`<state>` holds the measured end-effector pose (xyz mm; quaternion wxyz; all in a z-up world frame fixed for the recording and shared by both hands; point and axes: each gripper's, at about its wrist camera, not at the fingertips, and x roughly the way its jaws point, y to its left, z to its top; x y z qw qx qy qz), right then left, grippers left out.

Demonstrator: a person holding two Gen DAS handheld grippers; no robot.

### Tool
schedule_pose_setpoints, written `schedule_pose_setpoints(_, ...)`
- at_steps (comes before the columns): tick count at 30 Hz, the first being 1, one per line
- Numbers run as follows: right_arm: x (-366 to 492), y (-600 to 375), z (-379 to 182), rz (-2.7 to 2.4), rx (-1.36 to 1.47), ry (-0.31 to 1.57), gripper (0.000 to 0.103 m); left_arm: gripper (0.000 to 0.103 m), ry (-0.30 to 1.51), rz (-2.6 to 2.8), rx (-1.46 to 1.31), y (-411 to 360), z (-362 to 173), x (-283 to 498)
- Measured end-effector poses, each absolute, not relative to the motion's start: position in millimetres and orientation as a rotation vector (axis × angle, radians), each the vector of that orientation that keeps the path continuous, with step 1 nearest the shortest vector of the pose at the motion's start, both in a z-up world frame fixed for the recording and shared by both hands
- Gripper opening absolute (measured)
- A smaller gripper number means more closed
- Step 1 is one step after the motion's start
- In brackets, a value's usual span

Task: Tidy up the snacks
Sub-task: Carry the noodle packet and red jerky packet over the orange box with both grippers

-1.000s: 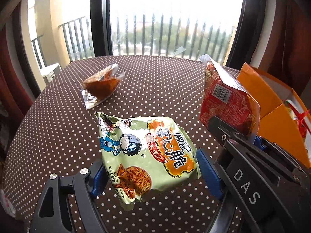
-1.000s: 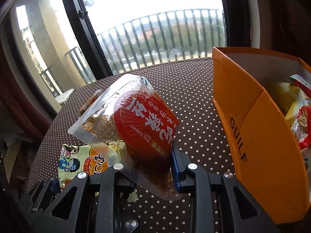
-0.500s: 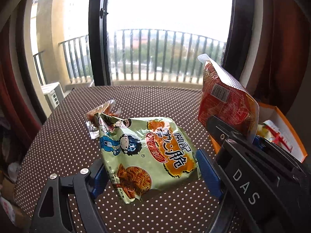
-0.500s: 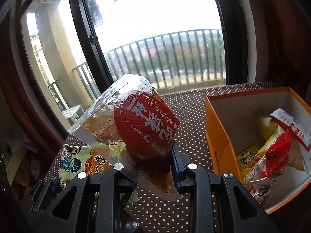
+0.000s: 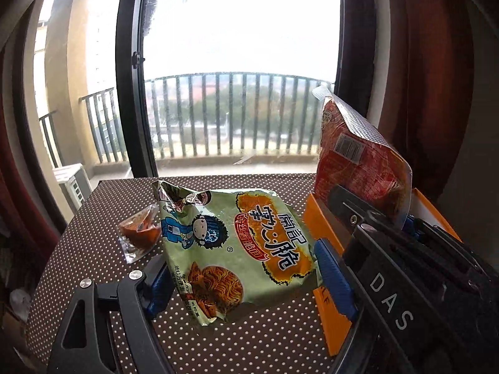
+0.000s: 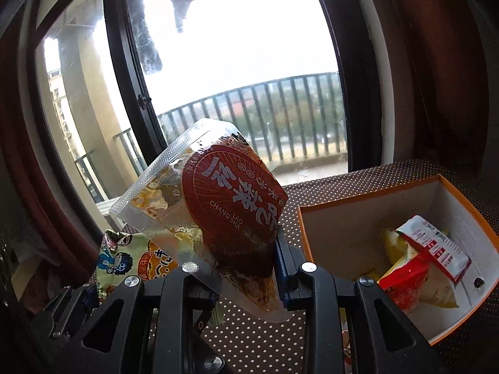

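- Left gripper (image 5: 240, 277): closed on the green noodle packet (image 5: 237, 246), held upright off the tabletop (image 5: 93, 249), likely for carrying to the orange box (image 6: 368, 218).
- Right gripper (image 6: 230, 268): clamped on the red-label pouch (image 6: 218, 205), raised left of the box opening, apparently for a drop-in.
- Count: two packets held; one small pouch (image 5: 138, 233) on the tabletop beyond the left gripper; at least two packets (image 6: 427, 265) inside one box.
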<state>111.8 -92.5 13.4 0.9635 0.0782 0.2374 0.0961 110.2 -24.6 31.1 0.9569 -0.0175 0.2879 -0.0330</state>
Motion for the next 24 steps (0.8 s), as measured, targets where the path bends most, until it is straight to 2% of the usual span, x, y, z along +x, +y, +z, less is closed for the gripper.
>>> schedule_pose_setpoints(24, 130.8, -206.6, 26.1, 0.038, 0.212, 0.441, 0.031, 0.083, 0.59, -0.278, 0.054, -116.5, 27.3, 172.2)
